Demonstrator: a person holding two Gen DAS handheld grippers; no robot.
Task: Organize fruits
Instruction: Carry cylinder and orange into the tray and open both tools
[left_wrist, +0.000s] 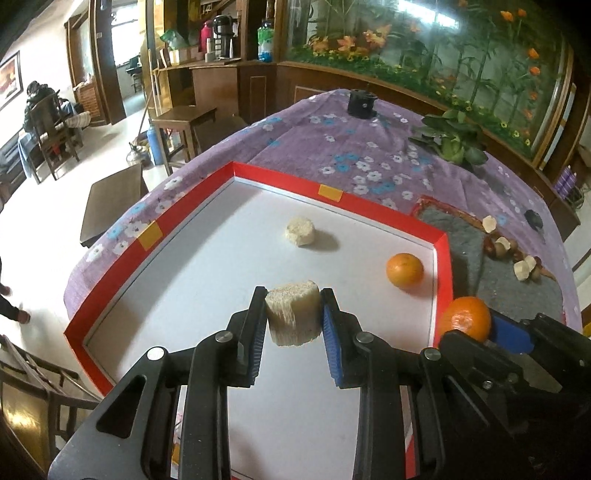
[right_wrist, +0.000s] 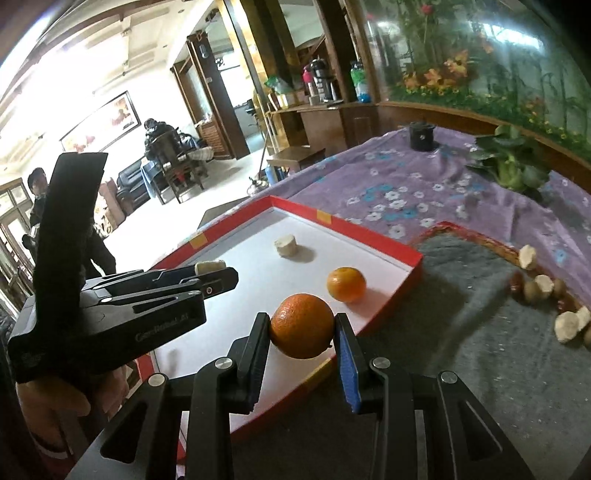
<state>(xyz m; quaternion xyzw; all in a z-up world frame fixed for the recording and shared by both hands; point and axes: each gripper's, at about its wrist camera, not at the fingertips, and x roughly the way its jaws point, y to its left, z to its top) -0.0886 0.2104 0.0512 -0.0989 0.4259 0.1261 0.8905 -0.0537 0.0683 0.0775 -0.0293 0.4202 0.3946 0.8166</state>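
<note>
A red-rimmed tray (left_wrist: 291, 177) with a white floor lies on the purple cloth. My left gripper (left_wrist: 293, 310) is shut on a pale sugarcane chunk (left_wrist: 293, 315) above the tray's near part. My right gripper (right_wrist: 301, 330) is shut on an orange (right_wrist: 301, 325) over the tray's right side; that orange also shows in the left wrist view (left_wrist: 465, 317). A second chunk (left_wrist: 300, 230) and a second orange (left_wrist: 404, 269) lie in the tray. In the right wrist view the left gripper (right_wrist: 212, 271) holds its chunk (right_wrist: 209, 266) at the left.
A grey mat (right_wrist: 461, 295) right of the tray holds several pale chunks and brown fruits (right_wrist: 543, 288). A leafy green vegetable (left_wrist: 450, 140) and a black cylinder (left_wrist: 362, 103) sit further back on the cloth. Chairs, small tables and people stand at the left.
</note>
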